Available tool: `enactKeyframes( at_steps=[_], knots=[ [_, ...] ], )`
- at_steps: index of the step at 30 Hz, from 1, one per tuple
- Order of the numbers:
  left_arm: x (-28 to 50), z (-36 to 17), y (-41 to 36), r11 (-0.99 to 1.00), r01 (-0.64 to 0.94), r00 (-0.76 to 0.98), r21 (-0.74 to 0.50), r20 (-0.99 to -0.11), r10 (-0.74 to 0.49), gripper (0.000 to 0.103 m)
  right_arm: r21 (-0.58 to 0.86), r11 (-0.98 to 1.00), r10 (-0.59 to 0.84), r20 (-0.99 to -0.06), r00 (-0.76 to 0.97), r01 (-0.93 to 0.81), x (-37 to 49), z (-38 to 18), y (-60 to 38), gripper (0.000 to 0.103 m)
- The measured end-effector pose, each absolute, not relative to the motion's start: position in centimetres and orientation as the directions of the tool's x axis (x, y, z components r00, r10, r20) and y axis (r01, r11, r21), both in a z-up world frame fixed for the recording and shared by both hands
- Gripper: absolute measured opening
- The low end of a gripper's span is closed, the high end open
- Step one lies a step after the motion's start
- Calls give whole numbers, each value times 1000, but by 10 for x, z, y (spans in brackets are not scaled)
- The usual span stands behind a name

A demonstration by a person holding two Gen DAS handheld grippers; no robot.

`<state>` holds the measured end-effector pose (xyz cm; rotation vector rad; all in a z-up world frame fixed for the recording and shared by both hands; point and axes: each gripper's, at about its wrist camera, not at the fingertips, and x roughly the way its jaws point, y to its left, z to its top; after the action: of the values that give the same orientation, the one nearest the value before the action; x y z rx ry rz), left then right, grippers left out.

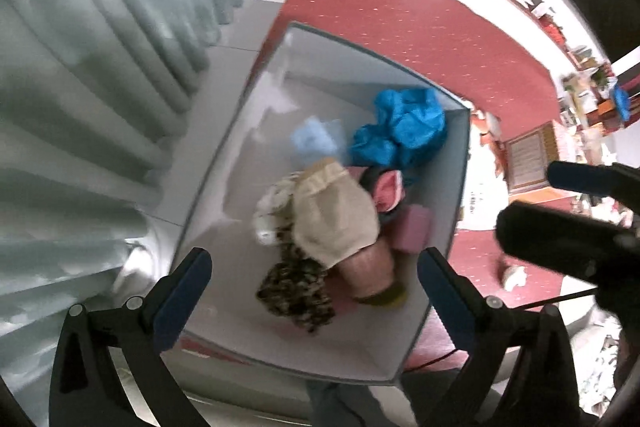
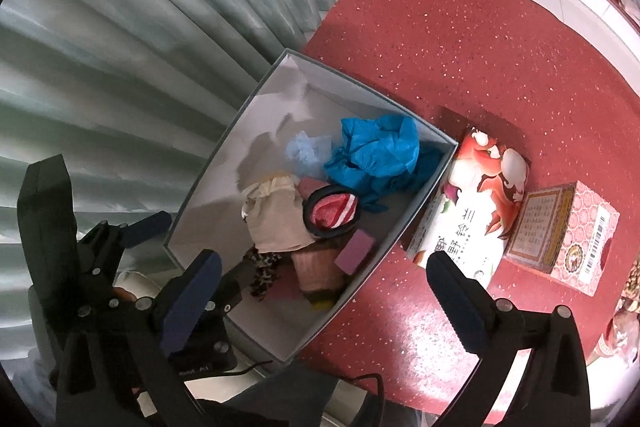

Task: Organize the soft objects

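Looking down from the left wrist, the left claw [image 1: 314, 289] hangs spread wide over a grey box [image 1: 460, 187] with nothing between its pads. Inside the box lie a crumpled blue bag [image 1: 400, 131], a pale blue cloth [image 1: 312, 141], a beige drawstring pouch [image 1: 336, 215], a leopard-print cloth [image 1: 296, 291], a pink knitted piece [image 1: 368, 267] and a pink sponge block [image 1: 414, 231]. The box sits at the edge of a red desk [image 1: 400, 11], next to a grey curtain [image 1: 100, 67]. The picture is blurred.

From the right wrist, the right claw [image 2: 324, 289] is likewise spread wide and empty, one finger over the box's near corner, the other over the red desk [image 2: 480, 47]. The same soft things fill the box [image 2: 224, 179], with a black-rimmed red and white striped item [image 2: 334, 211] beside the beige pouch [image 2: 276, 215]. Just outside the box's right wall lies a tissue pack [image 2: 472, 195], touching a patterned carton [image 2: 568, 231]. The left claw [image 2: 188, 247] shows at lower left, spread open too.
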<state>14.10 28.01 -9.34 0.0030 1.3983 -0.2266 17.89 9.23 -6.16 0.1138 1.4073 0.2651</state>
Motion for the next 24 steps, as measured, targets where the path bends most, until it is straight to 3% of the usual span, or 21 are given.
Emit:
enactKeyframes(
  at_steps=[24],
  knots=[
    [129, -93, 283, 981, 174, 144, -86, -983, -112, 103, 194, 974, 207, -972, 112, -116, 168, -65, 102, 103]
  ],
)
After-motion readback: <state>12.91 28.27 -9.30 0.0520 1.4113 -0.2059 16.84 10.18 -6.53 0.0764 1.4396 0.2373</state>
